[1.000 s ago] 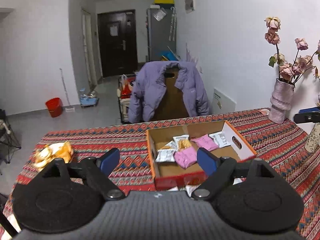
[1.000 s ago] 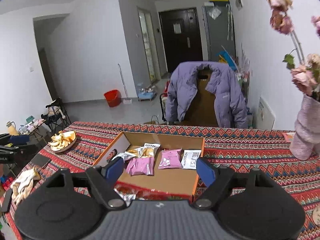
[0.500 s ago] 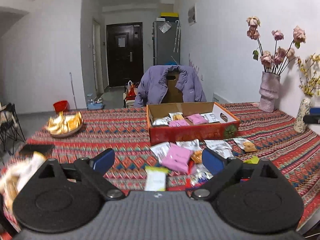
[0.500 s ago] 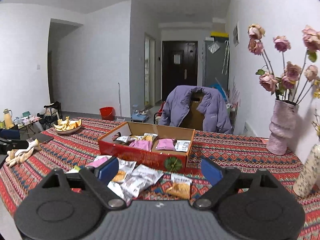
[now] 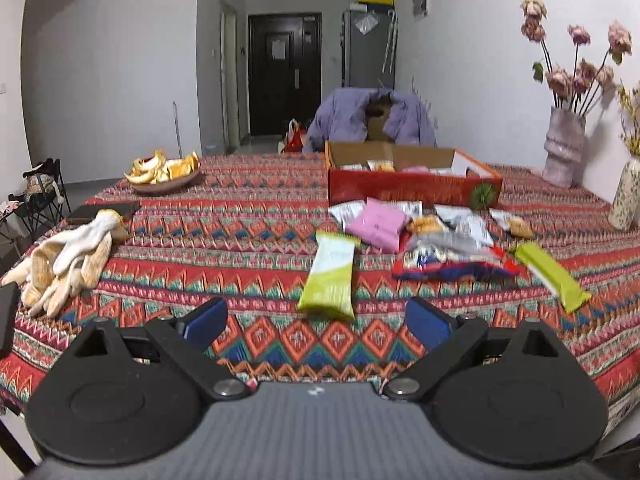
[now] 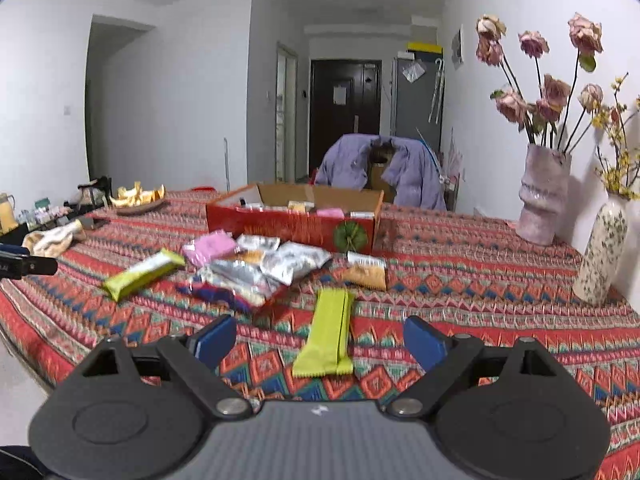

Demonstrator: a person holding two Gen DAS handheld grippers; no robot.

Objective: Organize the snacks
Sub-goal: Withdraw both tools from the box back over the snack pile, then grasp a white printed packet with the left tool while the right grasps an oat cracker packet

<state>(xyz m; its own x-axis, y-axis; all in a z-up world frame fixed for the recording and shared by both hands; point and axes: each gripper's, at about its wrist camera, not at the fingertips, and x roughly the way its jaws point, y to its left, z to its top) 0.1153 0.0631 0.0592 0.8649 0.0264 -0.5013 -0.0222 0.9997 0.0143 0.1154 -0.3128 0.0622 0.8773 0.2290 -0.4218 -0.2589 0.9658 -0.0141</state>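
In the left wrist view, a pair of pale work gloves (image 5: 66, 256) lay at the left edge of the frame on the patterned desk (image 5: 256, 216), with a dark flat thing just behind them. Further back, in the upper left of the desk, stood a dish of orange peel (image 5: 164, 174). At centre, a green-and-white snack bar (image 5: 330, 276) lay lengthwise on the cloth, just beyond the left gripper (image 5: 316, 322), whose blue pads had just been spreading and stood wide apart with nothing between them. Right of the bar sat a loose heap of snack packets (image 5: 432, 236), a pink packet (image 5: 378, 224) among them, and a second green bar (image 5: 550, 276) lay at lower right. Behind the heap stood the red cardboard box (image 5: 412, 192), open at the top, with a few packets showing inside. At the far right stood a pink vase (image 5: 562, 156) of dried roses.

In the right wrist view, one green bar (image 6: 140, 274) lay at left, the heap (image 6: 256, 268) at centre left, and the red box (image 6: 292, 226) behind it. The other green bar (image 6: 328, 332) lay at lower centre, partly between the blue pads of the right gripper (image 6: 320, 342), untouched; its jaws had also just been widening and stood spread. Two vases (image 6: 544, 196) stood at the right.
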